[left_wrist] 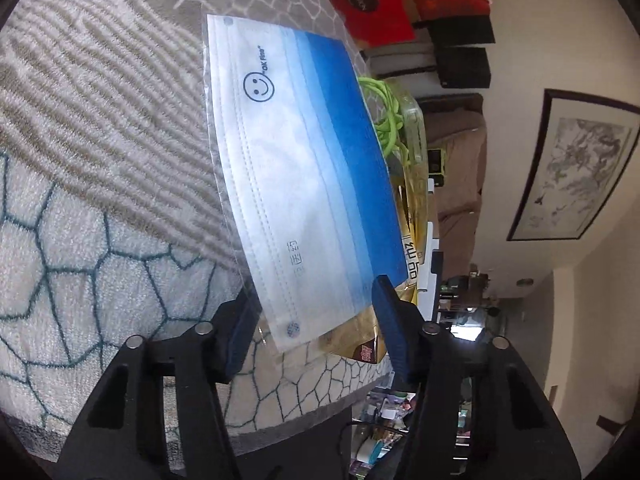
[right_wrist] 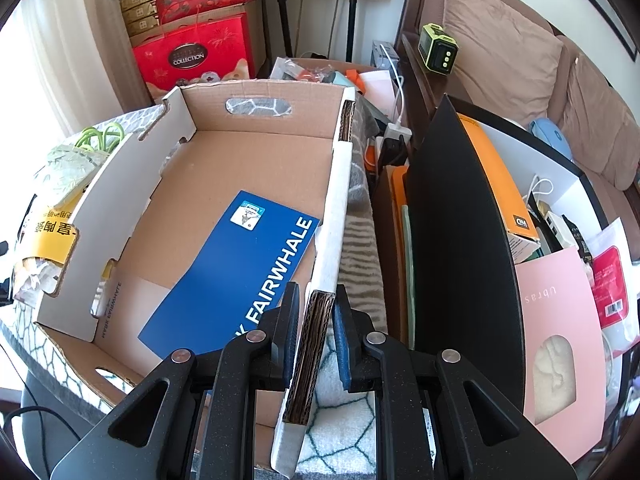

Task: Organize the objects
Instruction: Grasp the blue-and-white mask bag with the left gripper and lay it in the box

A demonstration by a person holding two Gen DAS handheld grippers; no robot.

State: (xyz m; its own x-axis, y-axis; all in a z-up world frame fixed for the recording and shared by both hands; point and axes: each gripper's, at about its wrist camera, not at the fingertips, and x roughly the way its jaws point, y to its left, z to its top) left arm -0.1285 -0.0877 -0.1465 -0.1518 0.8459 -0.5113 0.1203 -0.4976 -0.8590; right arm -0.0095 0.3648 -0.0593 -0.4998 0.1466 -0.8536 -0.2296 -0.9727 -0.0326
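My right gripper (right_wrist: pixel 316 316) is clamped on the box (right_wrist: pixel 256 184) wall at 5 o'clock. My left gripper (left_wrist: pixel 316 320) stands half-open around the mask (left_wrist: pixel 296 172) corner, not yet pinching; the slick wrapper could slide free.

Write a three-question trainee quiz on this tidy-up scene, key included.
1. True or false: the right gripper is clamped on the cardboard box wall.
2. What lies flat inside that box? A) a blue card B) a green cable C) a pink packet
3. What item, sealed in clear plastic, sits between the left gripper's fingers?

Key: 1 true. 2 A. 3 the face mask, white fading to blue, printed with a smiley.
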